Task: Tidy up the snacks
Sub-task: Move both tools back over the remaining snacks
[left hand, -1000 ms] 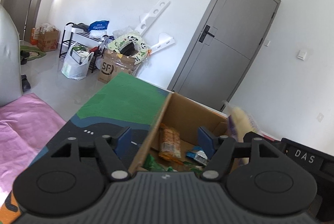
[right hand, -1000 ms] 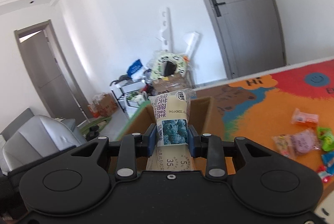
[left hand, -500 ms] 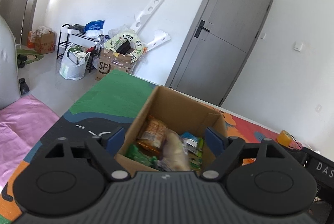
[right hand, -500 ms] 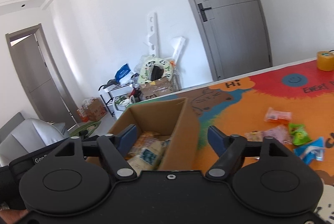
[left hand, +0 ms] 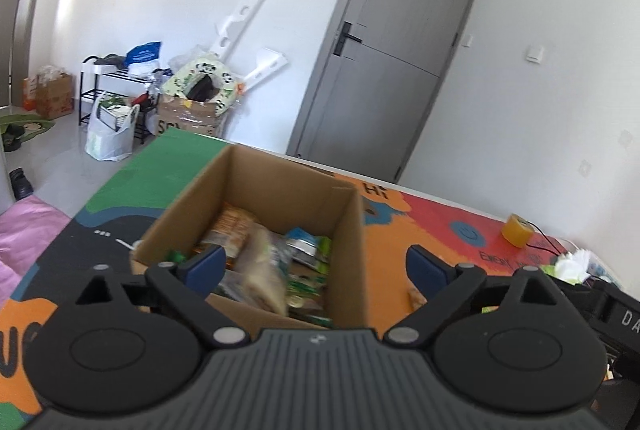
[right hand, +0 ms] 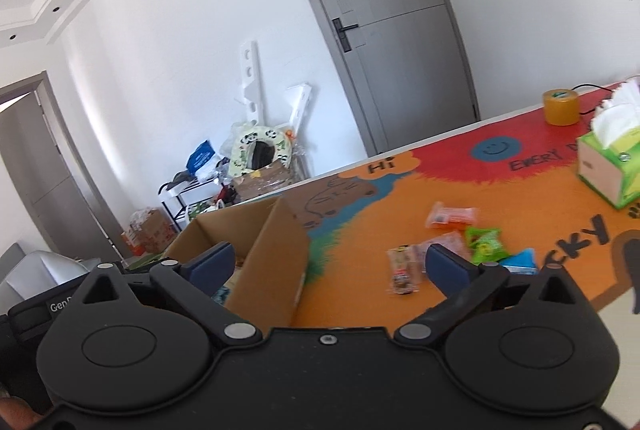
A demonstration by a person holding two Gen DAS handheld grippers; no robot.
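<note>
An open cardboard box (left hand: 348, 242) stands on the colourful mat and holds several snack packs, among them a pale packet (left hand: 262, 270). The box also shows in the right wrist view (right hand: 272, 254). My left gripper (left hand: 316, 266) is open and empty above the box's near right corner. My right gripper (right hand: 328, 266) is open and empty, to the right of the box. Loose snacks lie on the orange mat: an orange pack (right hand: 452, 218), a green pack (right hand: 486, 244), a blue pack (right hand: 520, 262) and a brown pack (right hand: 402, 270).
A green tissue box (right hand: 608, 169) and a yellow tape roll (right hand: 560, 107) stand at the mat's right end. The tape roll also shows in the left wrist view (left hand: 516, 230). The table edge runs behind the box; a grey door and floor clutter lie beyond.
My right gripper opened and let the pale packet go into the box, then swung right toward the loose snacks. My left gripper moved right along the box and stayed open.
</note>
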